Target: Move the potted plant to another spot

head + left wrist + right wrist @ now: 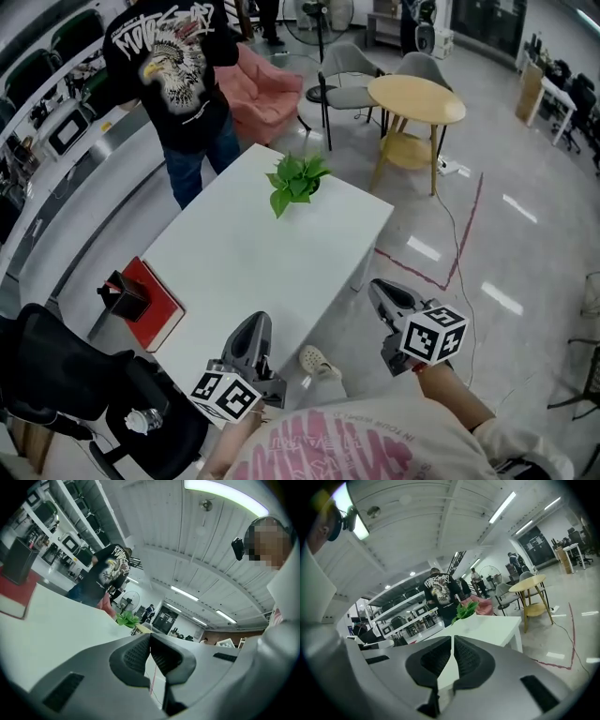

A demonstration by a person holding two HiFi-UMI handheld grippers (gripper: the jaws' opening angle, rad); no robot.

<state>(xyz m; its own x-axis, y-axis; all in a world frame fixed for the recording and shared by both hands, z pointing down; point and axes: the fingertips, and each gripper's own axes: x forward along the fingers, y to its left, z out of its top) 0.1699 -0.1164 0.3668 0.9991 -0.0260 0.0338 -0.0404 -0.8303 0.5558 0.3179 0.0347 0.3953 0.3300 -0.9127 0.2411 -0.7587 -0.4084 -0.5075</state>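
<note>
First, open both sets of jaws: left gripper [254, 323] and right gripper [383, 291] are clenched on nothing. The potted plant [297, 180] stands toward the far end of the white table [234, 272], well apart from both. Approach level, below the leaves.

A white surface [281, 272] stands at the centre of an open office with a glossy grey floor [534, 169], where a red tape line [466, 246] marks out a corner. Beyond it sit a round wooden table [417, 98], grey chairs [349, 80], a pink sofa [267, 89] and a standing fan [323, 19]. Shelving with monitors [47, 112] lines the left wall; a black office chair [56, 375] waits nearby. A bystander in a black printed T-shirt [178, 75] stands at the far side. Strip lights [225, 496] glow on the white panelled ceiling [187, 550].
</note>
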